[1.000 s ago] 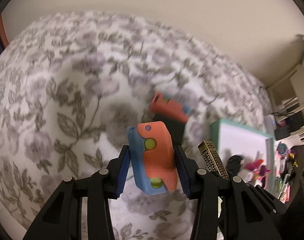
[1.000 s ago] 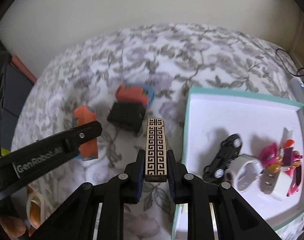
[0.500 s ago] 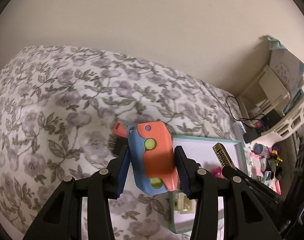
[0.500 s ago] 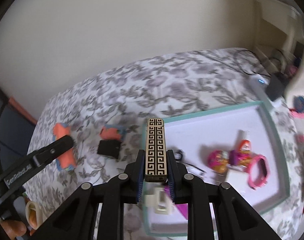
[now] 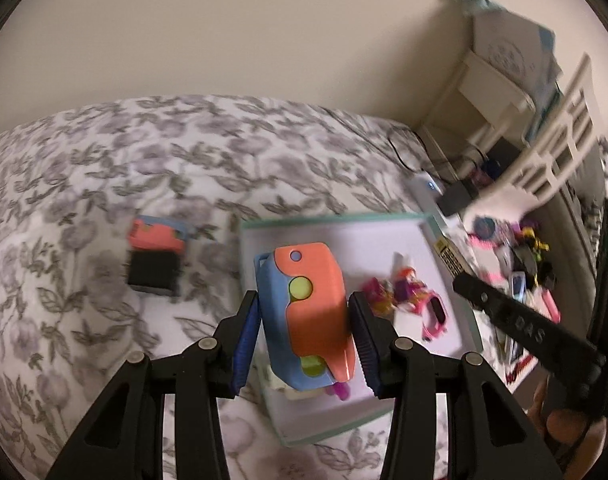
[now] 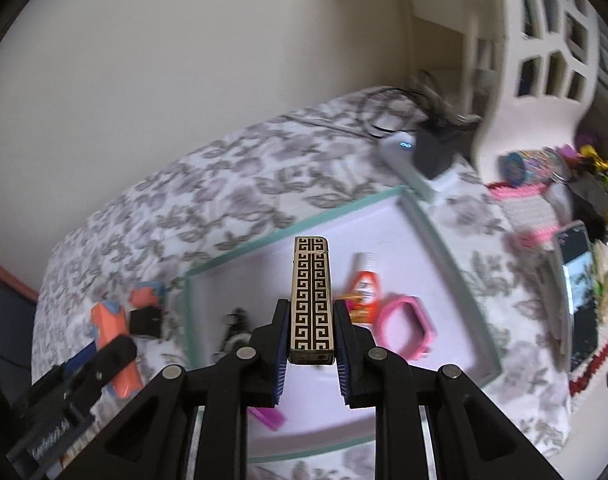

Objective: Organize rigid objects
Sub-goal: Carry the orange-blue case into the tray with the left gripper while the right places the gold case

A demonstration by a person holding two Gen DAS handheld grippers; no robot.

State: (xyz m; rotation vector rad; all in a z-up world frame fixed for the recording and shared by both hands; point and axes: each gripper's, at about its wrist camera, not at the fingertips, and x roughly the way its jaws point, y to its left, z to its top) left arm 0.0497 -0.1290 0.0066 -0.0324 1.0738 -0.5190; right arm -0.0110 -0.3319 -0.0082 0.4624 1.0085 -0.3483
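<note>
carrying two finds at once above the white tray (image 6: 443, 240) on the flowered bedspread (image 5: 104, 168), left gripper (image 5: 304, 320) clamped on an orange-and-blue toy (image 5: 307, 304), right gripper (image 6: 311, 340) clenched on a gold patterned lighter (image 6: 311, 296), probably to drop both among the trinkets already there.

left gripper (image 5: 304, 332) clamping orange-blue toy (image 5: 307, 312), above teal-rimmed tray (image 5: 331, 220), floral bedspread (image 5: 104, 168)

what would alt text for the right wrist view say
The right gripper holds a slim gold and black patterned case over a white tray on a floral bedspread. The tray holds a pink band and small toys.
</note>
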